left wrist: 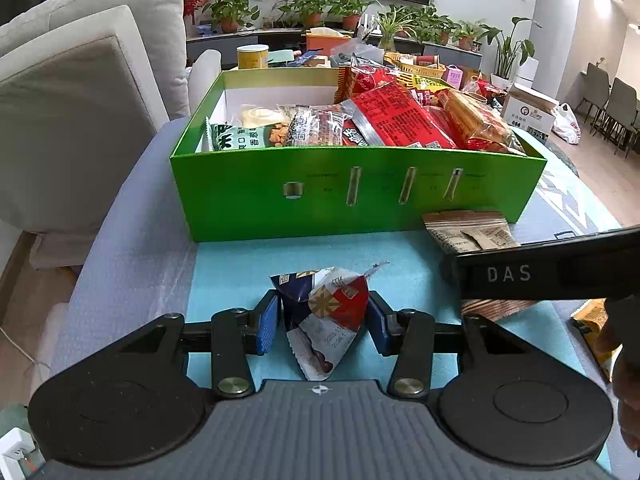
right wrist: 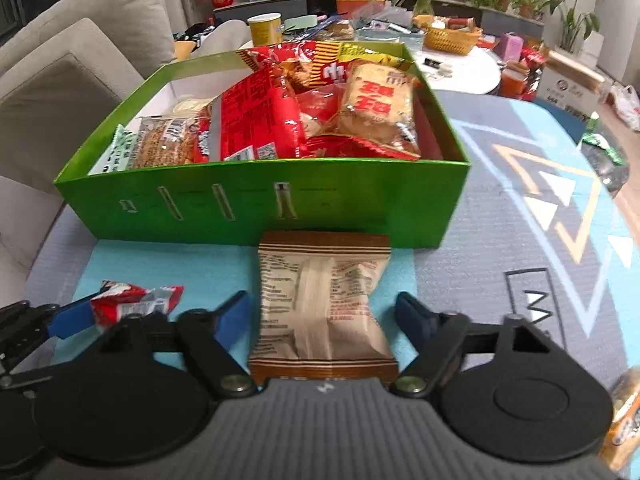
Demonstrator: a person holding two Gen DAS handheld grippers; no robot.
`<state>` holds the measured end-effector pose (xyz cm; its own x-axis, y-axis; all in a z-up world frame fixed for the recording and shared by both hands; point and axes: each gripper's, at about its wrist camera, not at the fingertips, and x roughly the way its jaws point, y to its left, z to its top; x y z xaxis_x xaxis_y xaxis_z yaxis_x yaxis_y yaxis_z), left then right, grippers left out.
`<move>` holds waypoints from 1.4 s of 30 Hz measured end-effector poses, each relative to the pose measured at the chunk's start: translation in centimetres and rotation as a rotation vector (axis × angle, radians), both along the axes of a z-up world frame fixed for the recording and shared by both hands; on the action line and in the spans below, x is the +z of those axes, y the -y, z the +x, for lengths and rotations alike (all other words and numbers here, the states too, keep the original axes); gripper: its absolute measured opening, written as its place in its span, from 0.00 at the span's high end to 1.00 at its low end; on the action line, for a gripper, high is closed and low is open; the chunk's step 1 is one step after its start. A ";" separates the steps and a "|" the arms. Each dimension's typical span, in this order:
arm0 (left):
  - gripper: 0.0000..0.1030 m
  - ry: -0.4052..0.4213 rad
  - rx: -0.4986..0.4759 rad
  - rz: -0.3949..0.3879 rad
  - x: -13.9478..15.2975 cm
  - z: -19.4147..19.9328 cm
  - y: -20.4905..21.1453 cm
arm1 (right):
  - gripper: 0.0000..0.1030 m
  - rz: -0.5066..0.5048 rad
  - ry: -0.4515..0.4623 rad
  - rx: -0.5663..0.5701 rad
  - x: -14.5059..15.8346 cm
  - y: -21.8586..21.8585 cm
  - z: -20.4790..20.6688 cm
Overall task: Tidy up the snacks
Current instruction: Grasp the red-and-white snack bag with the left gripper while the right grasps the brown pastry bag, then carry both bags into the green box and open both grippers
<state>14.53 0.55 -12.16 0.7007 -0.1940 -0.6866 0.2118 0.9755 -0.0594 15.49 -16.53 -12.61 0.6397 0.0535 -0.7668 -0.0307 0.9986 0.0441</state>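
Note:
A green box full of snack packets stands ahead on the mat; it also shows in the right wrist view. My left gripper has its blue pads on both sides of a small red, white and blue packet, closed against it. My right gripper is open around a brown packet that lies on the mat just before the box; its pads stand apart from the packet. The brown packet shows in the left wrist view too. The left gripper with its packet shows at the left of the right wrist view.
A grey sofa is at the left. A table behind the box holds a yellow cup, a yellow basket and clutter. An orange packet lies at the right on the patterned mat.

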 end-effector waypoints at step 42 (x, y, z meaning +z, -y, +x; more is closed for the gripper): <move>0.58 0.274 0.048 -0.034 12.2 -1.6 0.0 | 0.38 0.226 0.313 0.069 13.0 1.5 -1.7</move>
<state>12.93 0.53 0.01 0.8681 -0.1756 -0.4643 0.1780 0.9833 -0.0390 13.80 -18.00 0.37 0.8298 0.2499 -0.4989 -0.1444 0.9598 0.2406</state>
